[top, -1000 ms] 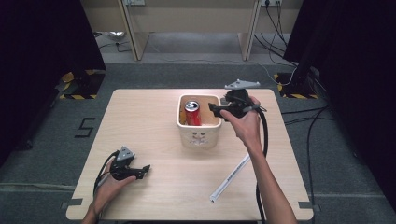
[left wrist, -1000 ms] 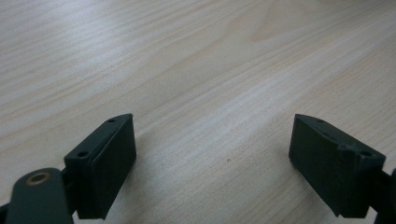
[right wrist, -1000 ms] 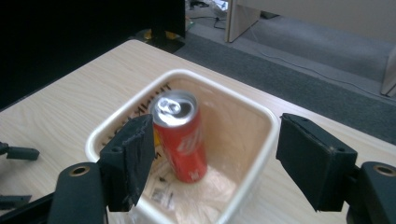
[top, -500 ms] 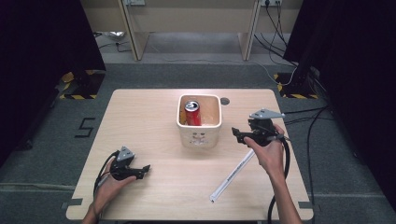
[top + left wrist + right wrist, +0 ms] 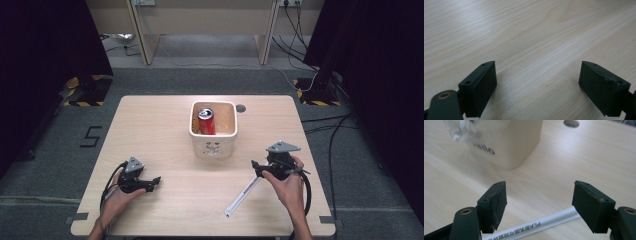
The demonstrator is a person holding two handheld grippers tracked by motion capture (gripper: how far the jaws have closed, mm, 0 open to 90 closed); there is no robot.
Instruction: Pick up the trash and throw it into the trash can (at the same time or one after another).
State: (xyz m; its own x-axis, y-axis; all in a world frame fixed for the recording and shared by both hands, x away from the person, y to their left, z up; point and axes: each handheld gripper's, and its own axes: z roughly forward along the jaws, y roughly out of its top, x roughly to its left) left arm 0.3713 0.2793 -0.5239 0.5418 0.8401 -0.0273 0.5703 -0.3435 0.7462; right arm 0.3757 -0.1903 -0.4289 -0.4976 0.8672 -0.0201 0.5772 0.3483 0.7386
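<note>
The word "hello" is printed in dark lowercase letters on the side of the cream box (image 5: 509, 142), as seen in the right gripper view. On the white tube (image 5: 534, 226) lying on the table in front of the box, "PLA" is printed, followed by a row of Chinese characters too small to be read. On the grey floor left of the table (image 5: 150, 125), the number "5" (image 5: 91, 136) is marked in dark tape. A print is seen on the front of the box in the high view, but it cannot be read there.
</note>
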